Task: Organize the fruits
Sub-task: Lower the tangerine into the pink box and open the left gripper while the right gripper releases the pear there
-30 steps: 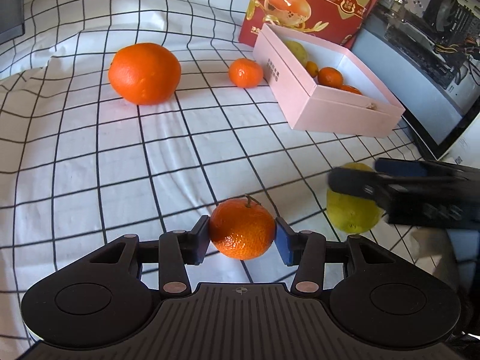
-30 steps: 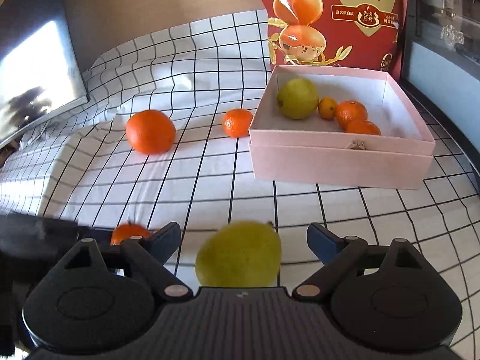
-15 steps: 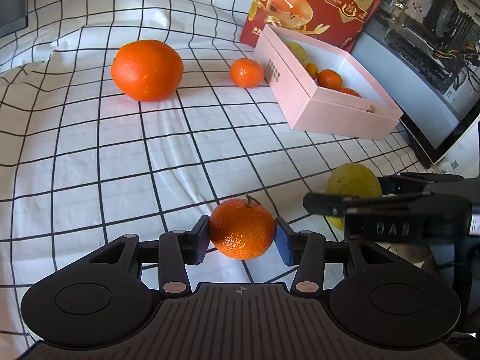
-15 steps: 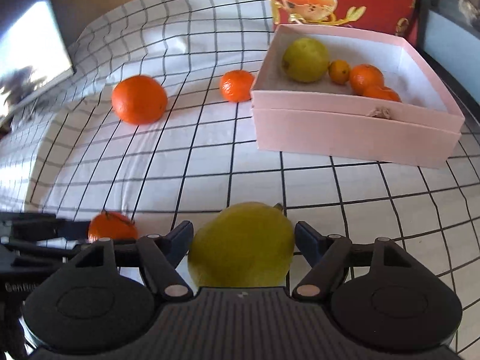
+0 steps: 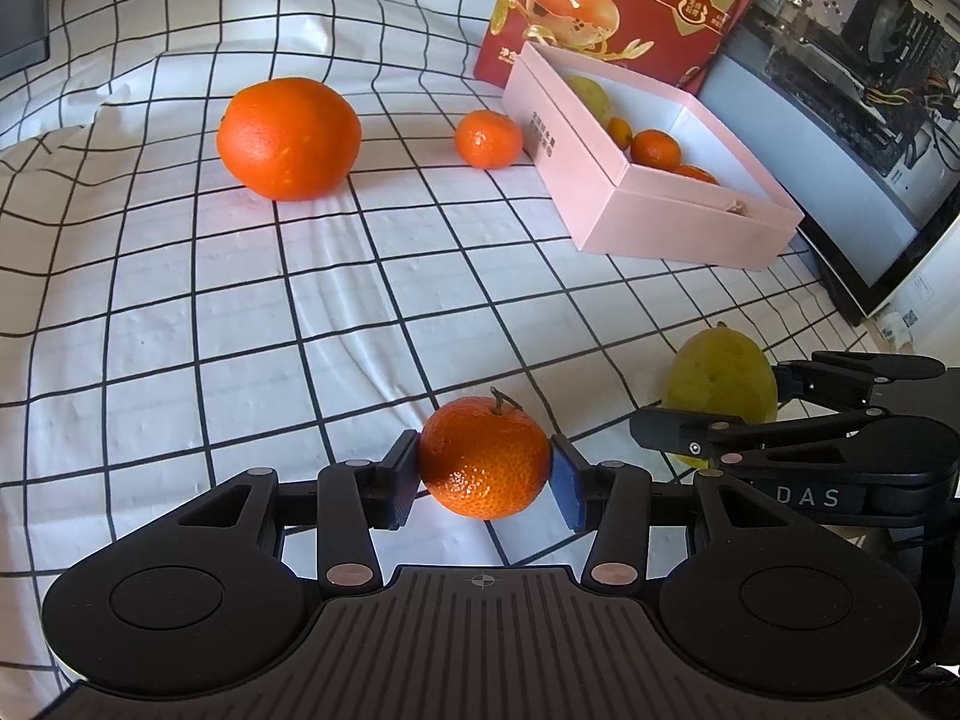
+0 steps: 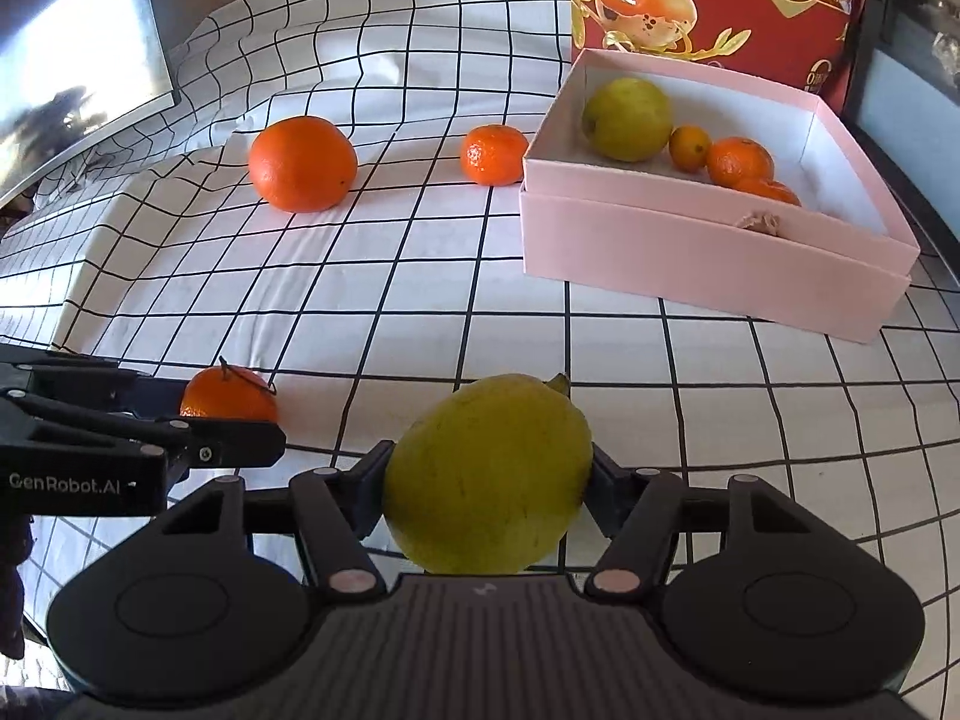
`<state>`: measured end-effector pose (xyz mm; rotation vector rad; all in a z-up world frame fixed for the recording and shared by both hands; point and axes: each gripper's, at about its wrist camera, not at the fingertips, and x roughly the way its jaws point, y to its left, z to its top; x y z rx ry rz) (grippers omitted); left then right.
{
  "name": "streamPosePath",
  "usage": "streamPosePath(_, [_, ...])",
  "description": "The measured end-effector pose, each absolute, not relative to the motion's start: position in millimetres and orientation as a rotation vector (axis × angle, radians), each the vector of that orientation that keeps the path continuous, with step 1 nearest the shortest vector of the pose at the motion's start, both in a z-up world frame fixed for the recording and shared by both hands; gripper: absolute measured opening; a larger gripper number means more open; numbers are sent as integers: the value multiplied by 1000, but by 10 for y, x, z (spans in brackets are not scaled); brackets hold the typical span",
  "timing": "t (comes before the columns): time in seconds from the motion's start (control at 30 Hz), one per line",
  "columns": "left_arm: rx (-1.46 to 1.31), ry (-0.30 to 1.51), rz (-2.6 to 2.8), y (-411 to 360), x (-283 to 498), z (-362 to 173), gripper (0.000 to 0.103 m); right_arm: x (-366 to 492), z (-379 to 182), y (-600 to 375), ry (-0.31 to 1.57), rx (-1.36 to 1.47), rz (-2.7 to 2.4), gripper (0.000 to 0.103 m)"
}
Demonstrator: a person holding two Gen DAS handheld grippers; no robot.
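My left gripper is shut on a small stemmed mandarin low over the checked cloth; its blue pads touch both sides. To its right, my right gripper has a yellow-green lemon between its jaws, which are closing, with the pads against the lemon's sides. The lemon also shows in the left wrist view, and the mandarin in the right wrist view. The open pink box at the back right holds another lemon, a kumquat and mandarins.
A large orange and a small mandarin lie on the cloth left of the box. A red printed carton stands behind the box. A screen leans at the right, and a monitor at the far left.
The right gripper's jaws have drawn in from well apart until they touch the lemon's sides. The left gripper has kept still with the mandarin in it.
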<state>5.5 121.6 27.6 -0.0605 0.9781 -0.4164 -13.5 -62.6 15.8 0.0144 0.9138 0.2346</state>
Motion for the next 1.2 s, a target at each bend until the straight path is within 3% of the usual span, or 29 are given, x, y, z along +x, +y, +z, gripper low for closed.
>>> streamPosePath(0.5, [-88,996,-444,1071,171,333,51,-180,258,-1001,881,58,146,64])
streamPosePath(0.93, [-86,748,-565,183,1052,1150,51,323,1302,-1852,642,32,60,64])
streamPosePath(1.07, [-159,847,-545,-119,1606,913,51,500,1485,-2069,607,32,50,64])
streamPosePath(1.2, [-195,811,-501,-52,1610,812,50,696,1485,-2186,637,56,64,64])
